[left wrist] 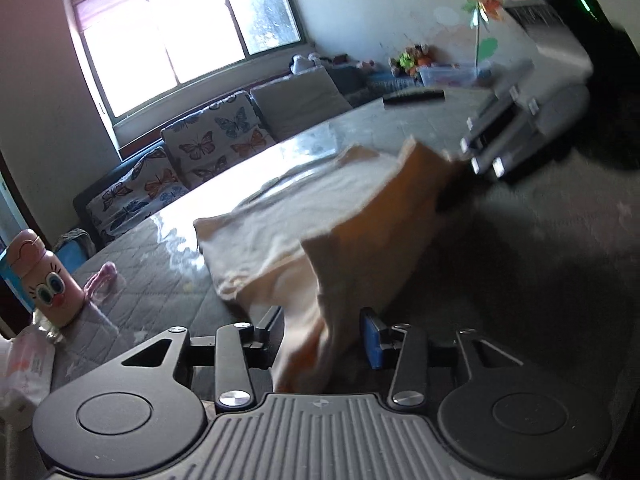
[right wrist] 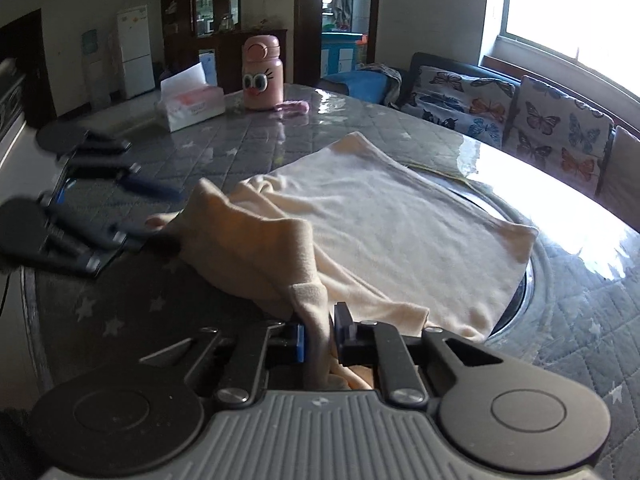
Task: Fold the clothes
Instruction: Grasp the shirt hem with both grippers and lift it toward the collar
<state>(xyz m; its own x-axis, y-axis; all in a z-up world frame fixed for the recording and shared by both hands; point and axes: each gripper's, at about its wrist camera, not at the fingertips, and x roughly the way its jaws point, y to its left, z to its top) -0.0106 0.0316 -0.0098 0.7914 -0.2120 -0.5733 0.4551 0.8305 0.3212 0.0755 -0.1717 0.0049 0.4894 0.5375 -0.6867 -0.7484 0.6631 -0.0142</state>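
Cloth [right wrist: 384, 216], a cream-coloured garment, lay spread over the grey quilted table [right wrist: 208, 148], most of it flat toward the far right by the window, while its near edge was lifted off the surface in a raised, drooping band. That band ran between the two grippers: the right gripper [right wrist: 319, 334] had its fingers pressed in on a bunched corner of the fabric at the near side, and the left gripper [left wrist: 322, 332] likewise had a hanging fold of the same cloth pinched between its fingers, though there the fingers stood a little wider around the thick wad. Holding one edge at two separated points kept it taut enough to travel as a straight line, which suited carrying it over the flat part to make a crease; that reading was a judgement, since the same pose would also fit an edge being drawn back to smooth the piece. A pink bottle [right wrist: 262, 76] with a cartoon face and a tissue box [right wrist: 192, 104] stood at the far left of the table, well apart from the garment, so the space around the fabric was free for the fold.
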